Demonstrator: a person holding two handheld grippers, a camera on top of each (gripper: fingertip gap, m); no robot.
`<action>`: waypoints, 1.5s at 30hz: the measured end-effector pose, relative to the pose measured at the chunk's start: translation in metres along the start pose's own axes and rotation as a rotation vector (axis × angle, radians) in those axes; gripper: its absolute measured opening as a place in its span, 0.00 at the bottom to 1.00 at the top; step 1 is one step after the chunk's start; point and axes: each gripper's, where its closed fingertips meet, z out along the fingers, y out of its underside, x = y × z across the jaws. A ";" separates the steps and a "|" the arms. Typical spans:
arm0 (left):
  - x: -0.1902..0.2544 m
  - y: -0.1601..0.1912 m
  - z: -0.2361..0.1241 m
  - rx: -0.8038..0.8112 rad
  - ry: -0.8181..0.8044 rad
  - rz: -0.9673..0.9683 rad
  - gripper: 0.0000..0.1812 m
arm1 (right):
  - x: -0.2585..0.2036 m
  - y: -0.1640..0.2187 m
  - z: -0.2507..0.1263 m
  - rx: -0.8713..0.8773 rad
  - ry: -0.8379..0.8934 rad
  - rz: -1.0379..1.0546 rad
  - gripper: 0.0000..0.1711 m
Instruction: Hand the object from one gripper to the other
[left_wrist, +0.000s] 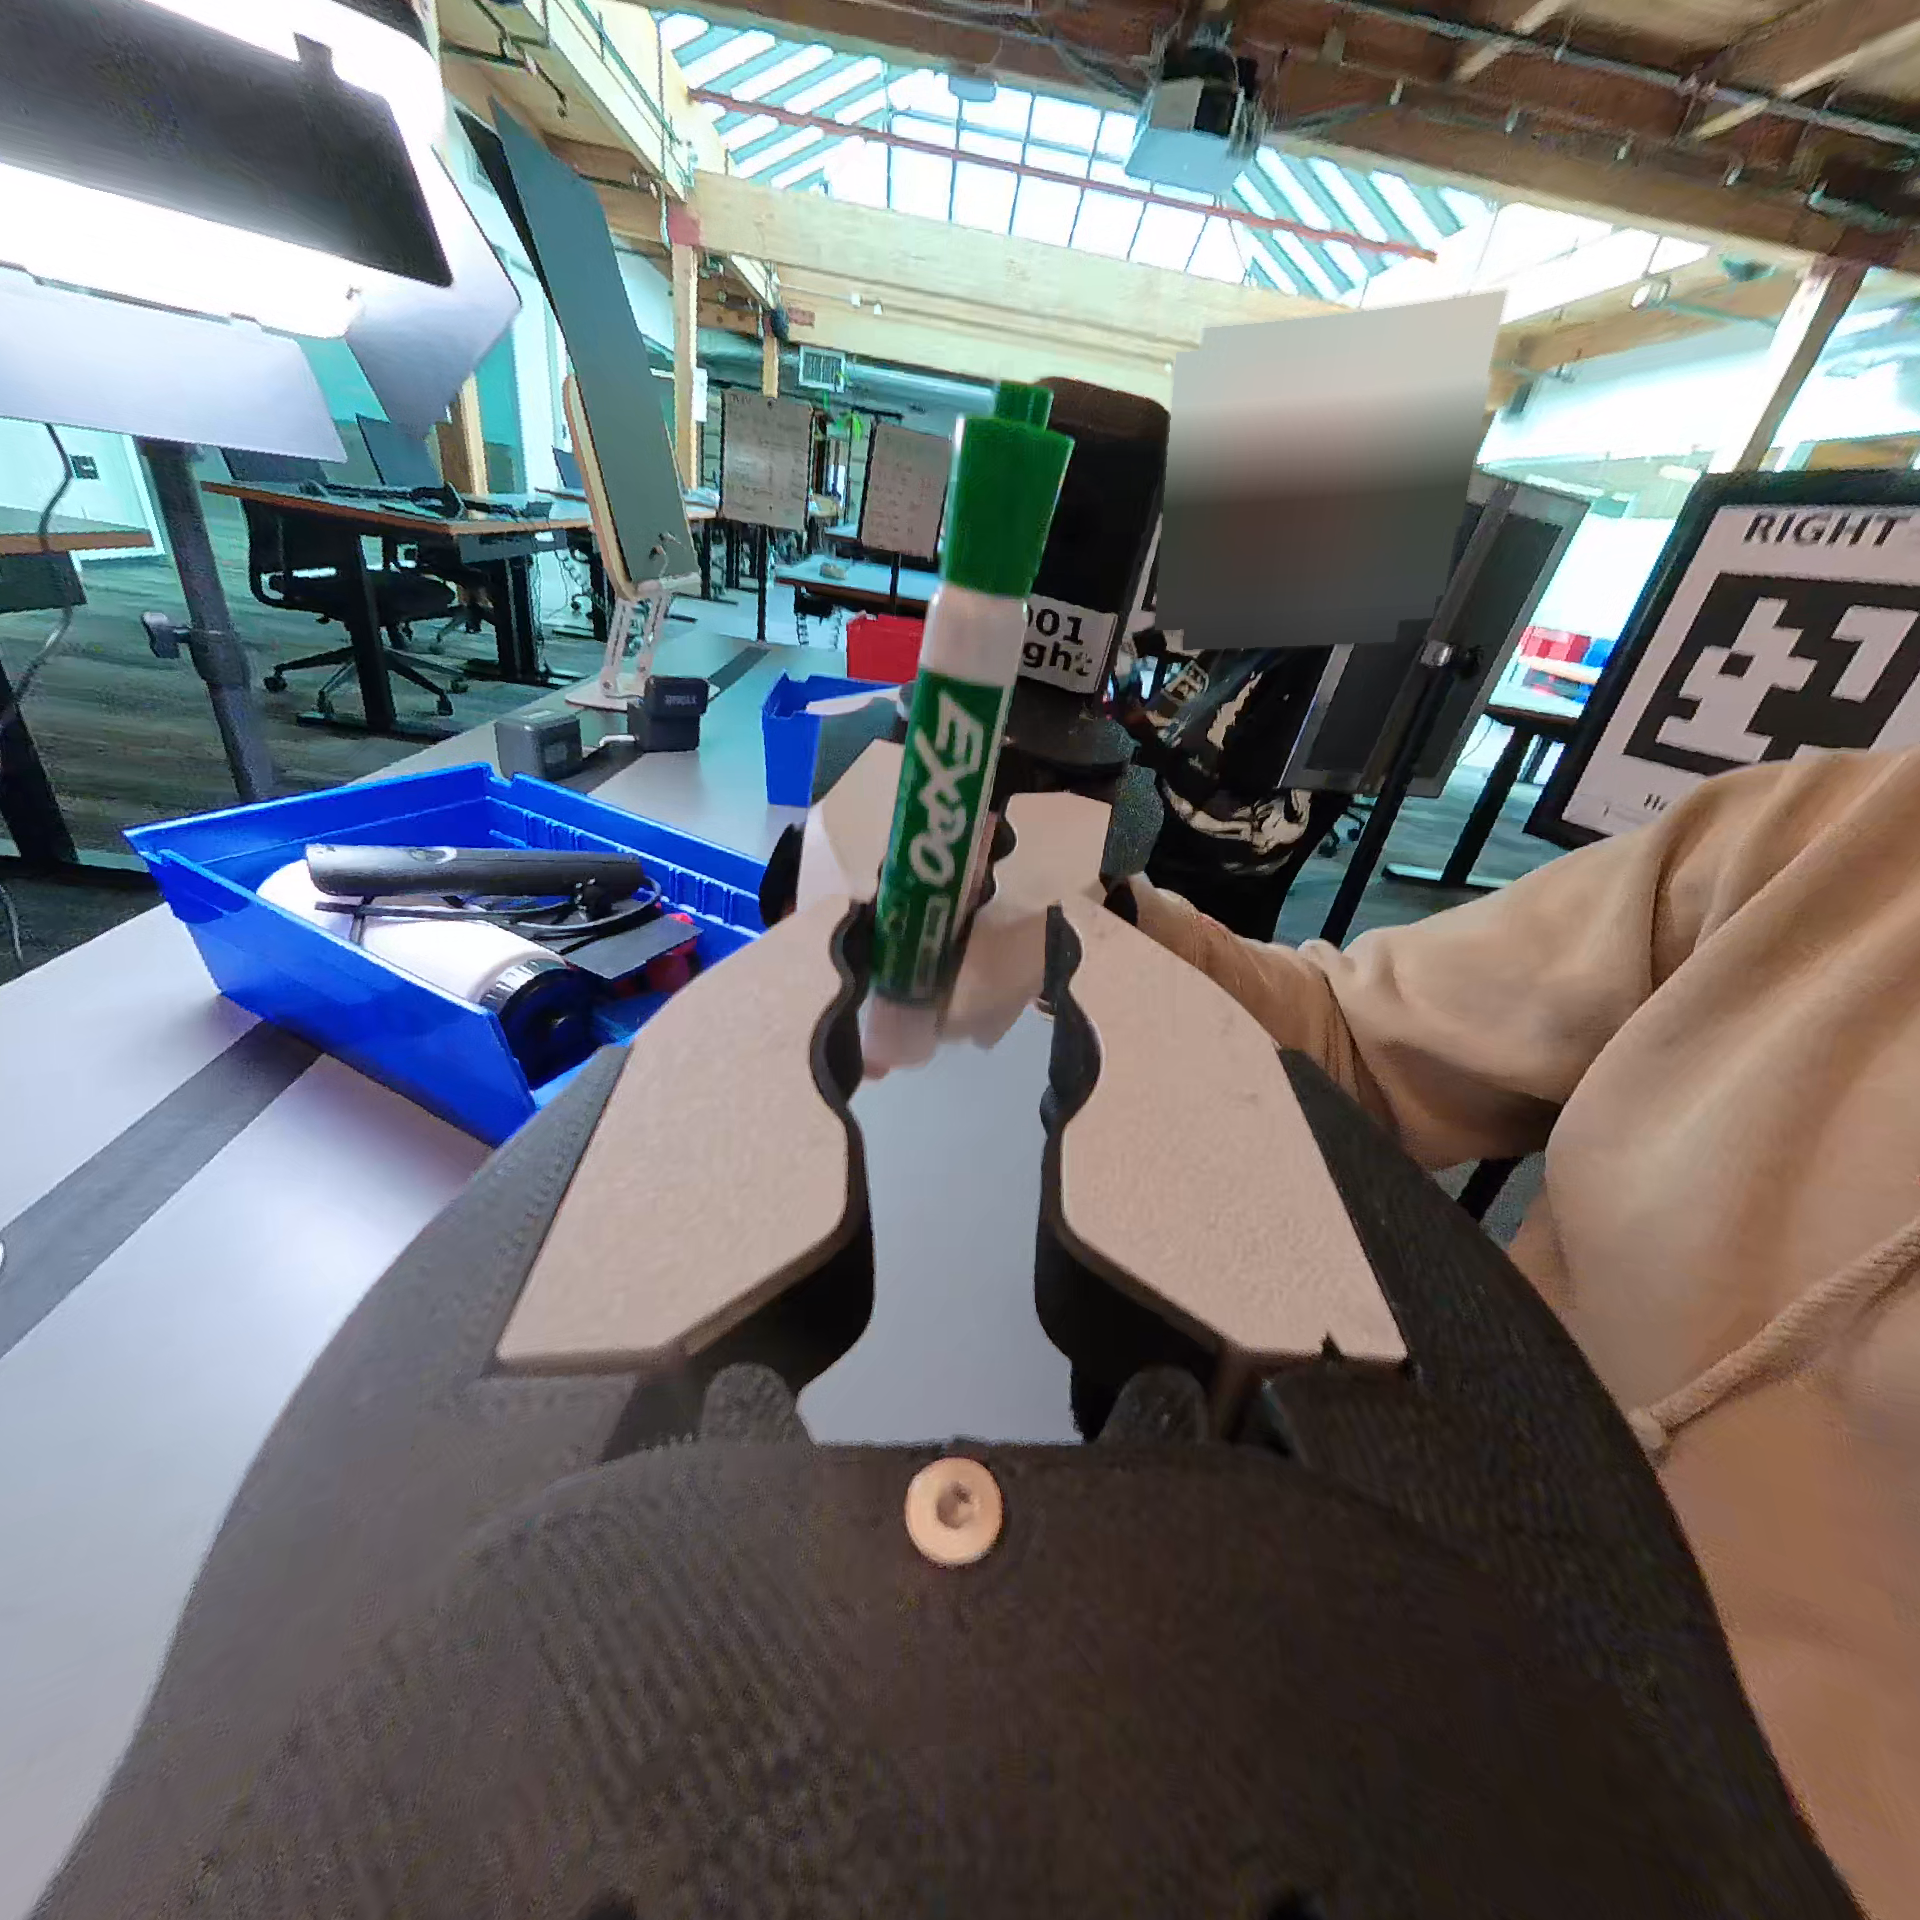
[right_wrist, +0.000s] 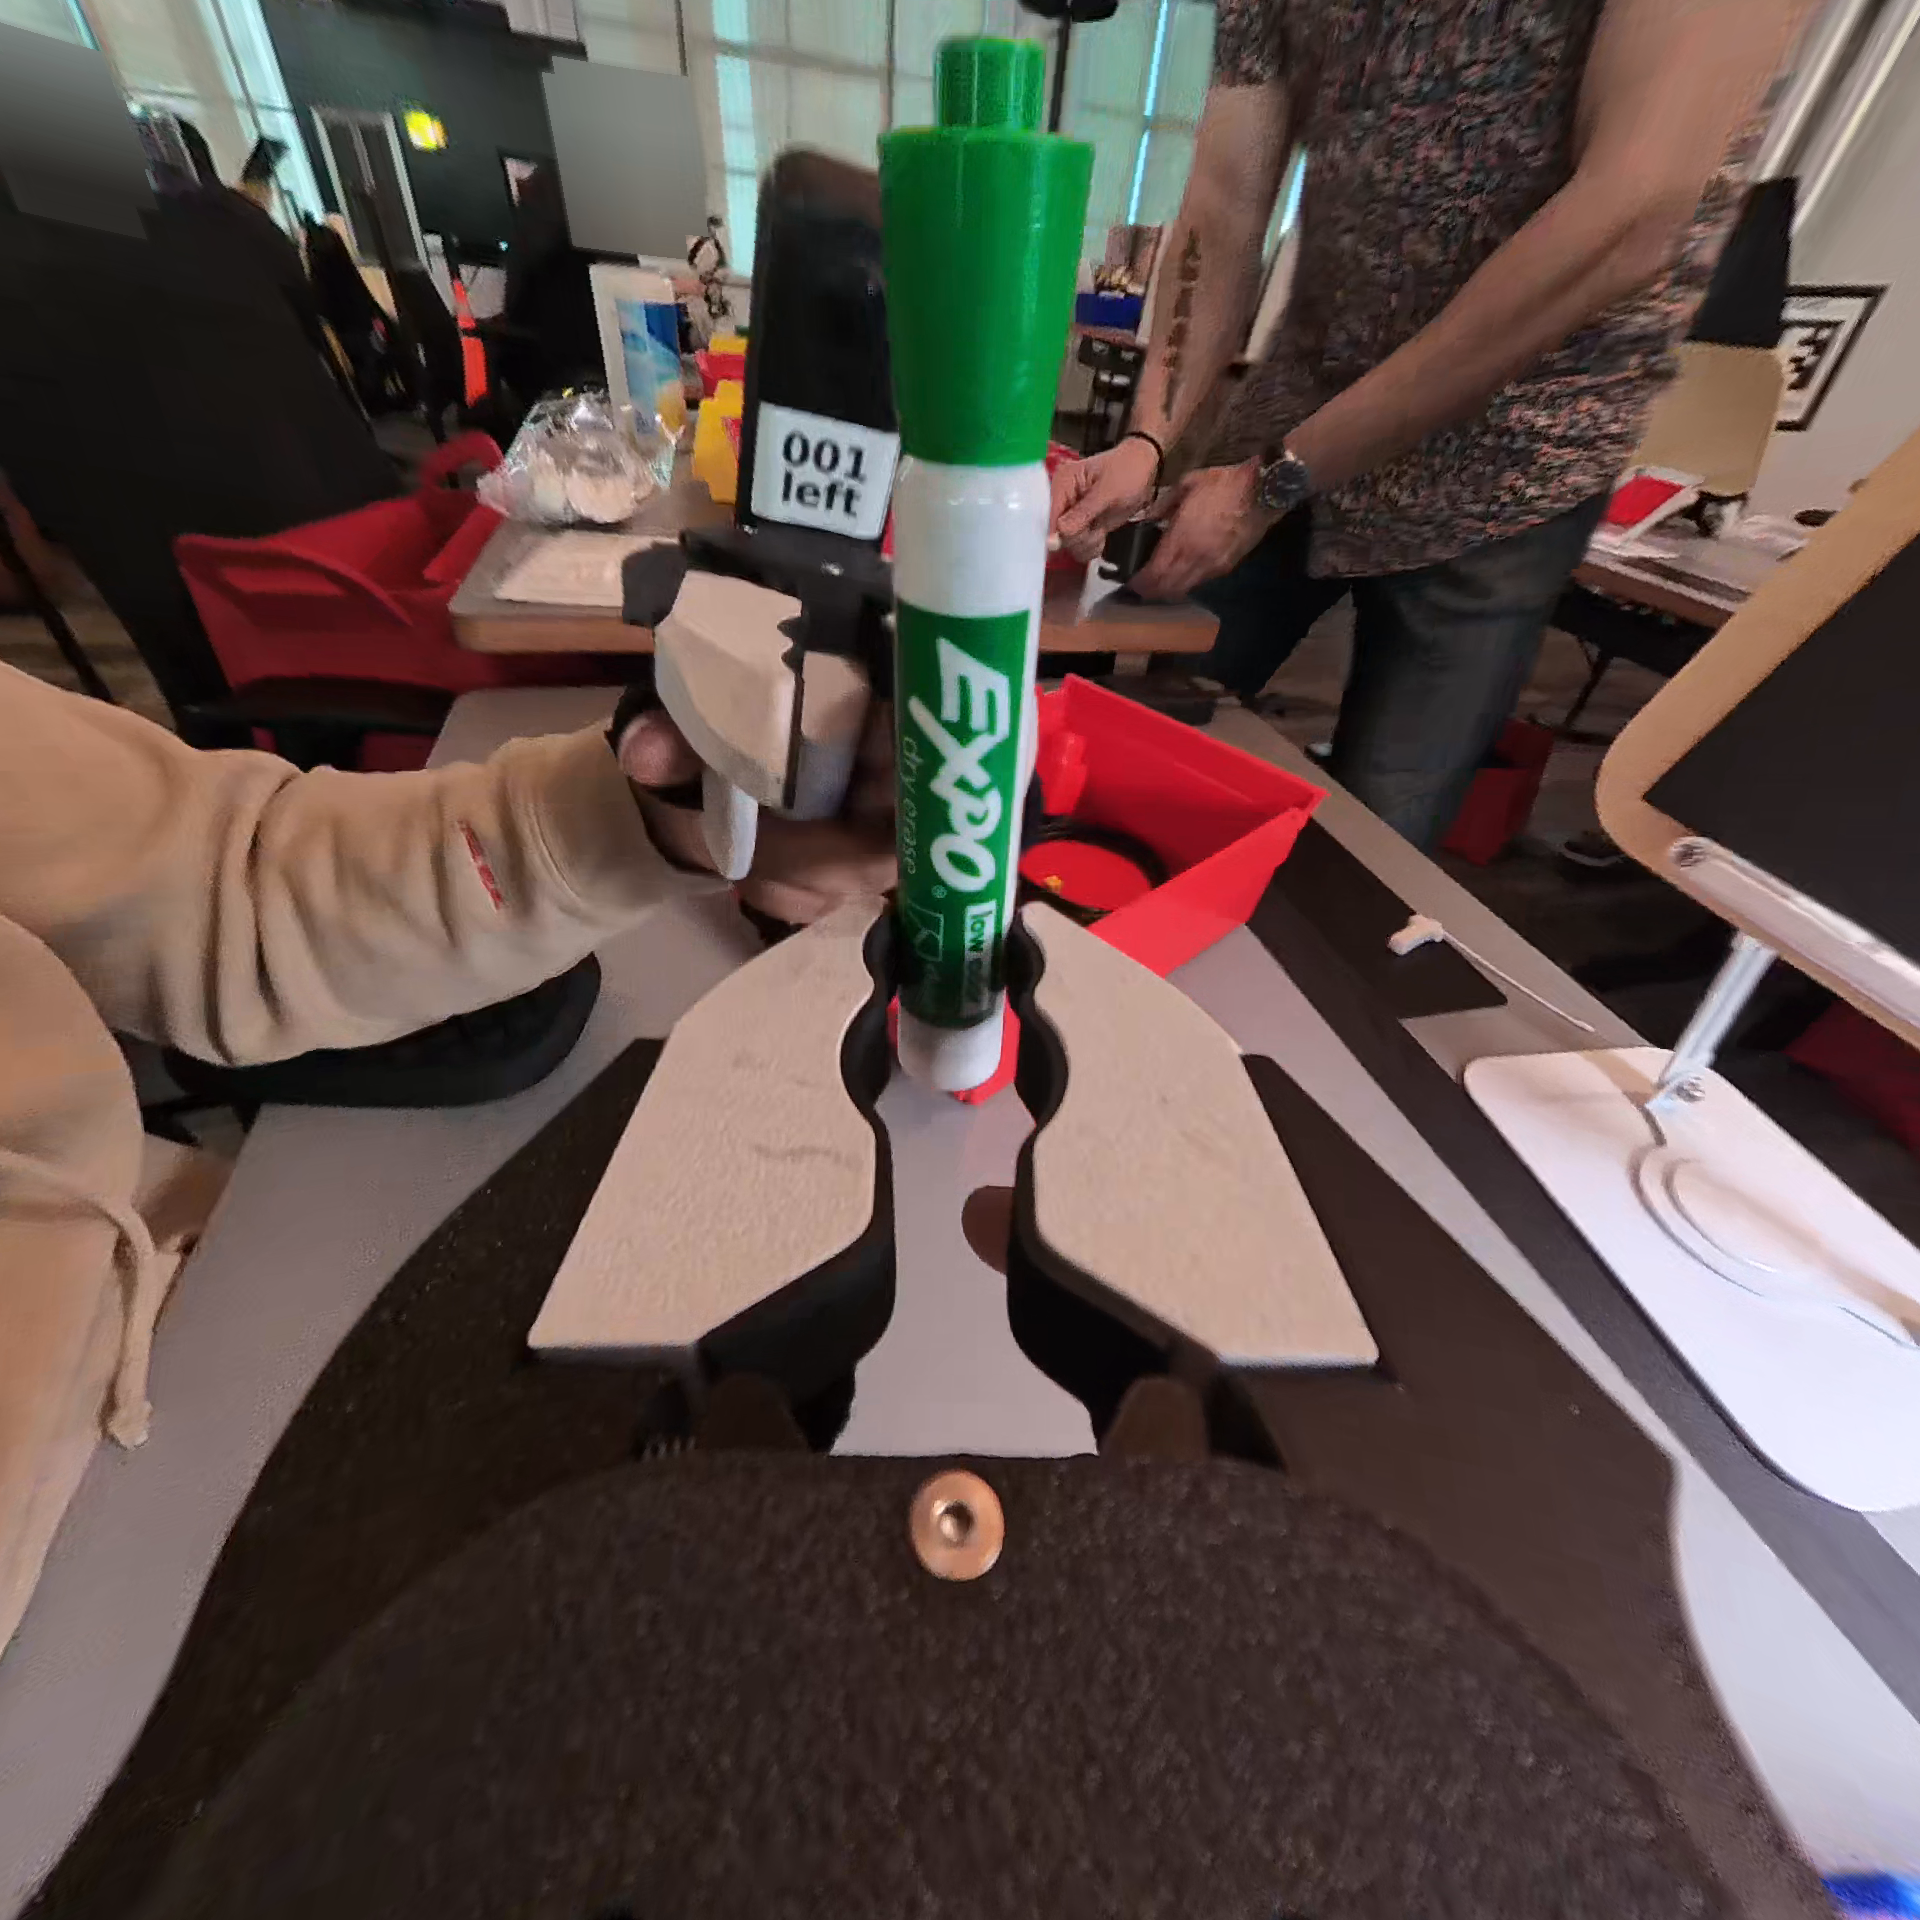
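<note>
Green dry-erase marker (right_wrist: 971, 582) upright, cap at twelve o'clock, lower barrel gripped by right claw (right_wrist: 954, 997), left claw (left_wrist: 954, 971) spread open around it, above grey bench (left_wrist: 156, 1195).

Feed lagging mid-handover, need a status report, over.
Right gripper shut on marker, upright. Left gripper open, fingertips at marker's lower end, not gripping. Nothing in the way.

Glossy smooth plastic showing on the green dry-erase marker (right_wrist: 966, 665), grainy matt black plastic covering the right gripper (right_wrist: 951, 997), shiny blue plastic forming the bin (left_wrist: 343, 977)
</note>
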 end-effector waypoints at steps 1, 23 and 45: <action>0.001 0.003 0.003 -0.019 -0.001 0.010 0.18 | -0.004 0.004 0.006 -0.010 -0.020 0.005 0.11; -0.013 0.042 0.005 -0.255 -0.058 0.017 0.18 | -0.006 0.007 0.005 -0.023 -0.043 0.020 0.11; -0.023 0.061 0.006 -0.420 -0.190 0.218 0.11 | -0.005 0.013 0.012 -0.067 0.004 0.026 0.10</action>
